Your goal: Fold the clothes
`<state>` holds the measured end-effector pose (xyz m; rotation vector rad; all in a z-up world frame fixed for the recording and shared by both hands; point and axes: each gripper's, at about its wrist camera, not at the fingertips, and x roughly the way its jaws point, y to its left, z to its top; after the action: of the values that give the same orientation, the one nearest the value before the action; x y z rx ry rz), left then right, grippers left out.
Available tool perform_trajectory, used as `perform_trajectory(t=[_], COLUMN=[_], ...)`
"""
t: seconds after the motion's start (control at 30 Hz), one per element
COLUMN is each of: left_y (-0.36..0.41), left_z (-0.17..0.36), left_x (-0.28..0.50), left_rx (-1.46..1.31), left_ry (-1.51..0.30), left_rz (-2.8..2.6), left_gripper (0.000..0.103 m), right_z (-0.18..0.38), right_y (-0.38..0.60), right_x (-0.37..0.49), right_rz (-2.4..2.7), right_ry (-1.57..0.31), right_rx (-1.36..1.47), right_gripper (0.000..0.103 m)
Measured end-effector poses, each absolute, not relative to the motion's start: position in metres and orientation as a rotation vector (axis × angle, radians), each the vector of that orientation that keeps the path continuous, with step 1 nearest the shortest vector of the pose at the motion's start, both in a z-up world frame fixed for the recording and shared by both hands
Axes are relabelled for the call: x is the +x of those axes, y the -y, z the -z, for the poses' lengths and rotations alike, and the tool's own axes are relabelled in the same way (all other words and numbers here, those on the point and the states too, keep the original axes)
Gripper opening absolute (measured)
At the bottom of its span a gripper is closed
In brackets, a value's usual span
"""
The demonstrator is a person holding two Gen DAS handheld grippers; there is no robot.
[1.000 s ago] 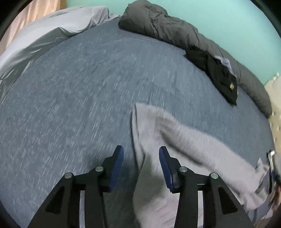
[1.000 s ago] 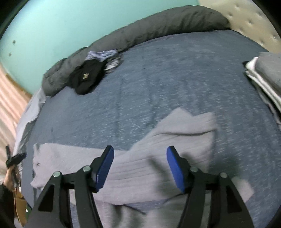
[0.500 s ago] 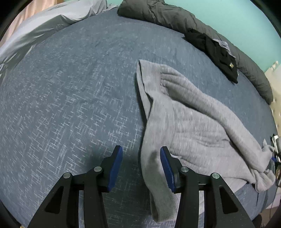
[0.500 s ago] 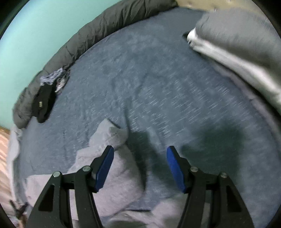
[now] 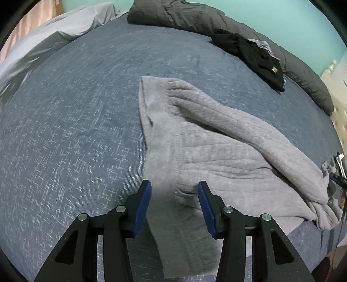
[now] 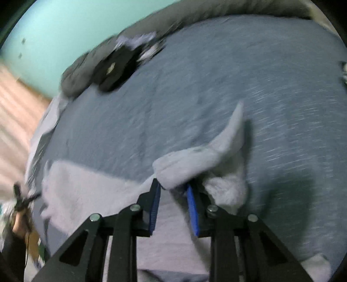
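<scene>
The right hand-held gripper point(image 6: 173, 191) has just been closing, and its blue pads are pinching a bunched fold of the grey sweater point(image 6: 91, 195), with a floppy point of fabric sticking up toward one o'clock from the tips. The view is blurred, but the cloth sits plainly between the pads. Behind that, the sweater spreads off toward nine o'clock across the blue bed point(image 6: 216, 76).

Over to the left hand-held gripper point(image 5: 174, 191): jaws spread apart, hovering over the near hem of the grey sweater point(image 5: 206, 151), pads clear of the fabric and nothing gripped. From there the sweater runs up toward twelve o'clock to a folded edge, and a long sleeve trails off toward three o'clock, ending in a crumpled cuff near the bed's edge, where the other gripper is only partly seen.

Further out on the blue bed point(image 5: 76, 130), at one o'clock, a black garment point(image 5: 256, 54) lies against a dark grey rolled duvet point(image 5: 195, 19) along the far side. At eleven o'clock a pale grey sheet point(image 5: 54, 36) is heaped at the corner. A turquoise wall point(image 5: 282, 17) stands behind it all.
</scene>
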<state>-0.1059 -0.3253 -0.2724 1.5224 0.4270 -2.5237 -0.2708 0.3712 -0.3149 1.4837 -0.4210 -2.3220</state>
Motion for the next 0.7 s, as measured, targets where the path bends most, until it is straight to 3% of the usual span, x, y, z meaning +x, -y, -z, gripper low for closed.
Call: perform_trajectory(t=[0.17, 0.27, 0.33, 0.47, 0.7], left_y=[0.320, 0.319, 0.318, 0.317, 0.322], left_z=[0.268, 0.267, 0.266, 0.266, 0.264], left_x=[-0.106, -0.107, -0.109, -0.112, -0.110], left_rx=[1.511, 1.503, 1.501, 1.500, 1.490], left_ry=[-0.428, -0.435, -0.437, -0.436, -0.433], left_rz=[2.538, 2.543, 2.543, 2.539, 2.529], left_gripper=[0.048, 0.048, 0.049, 0.049, 0.050], right_z=[0.302, 0.280, 0.269, 0.264, 0.277], right_y=[-0.370, -0.400, -0.424, -0.468, -0.499], right_x=[-0.262, -0.250, -0.243, -0.233, -0.232], right_rz=[2.305, 2.438, 2.546, 2.726, 2.806], right_ry=[0.388, 0.522, 0.625, 0.828, 0.921], right_rx=[1.461, 1.306, 1.208, 1.149, 1.301], right_gripper=[0.030, 0.034, 0.051, 0.052, 0.052])
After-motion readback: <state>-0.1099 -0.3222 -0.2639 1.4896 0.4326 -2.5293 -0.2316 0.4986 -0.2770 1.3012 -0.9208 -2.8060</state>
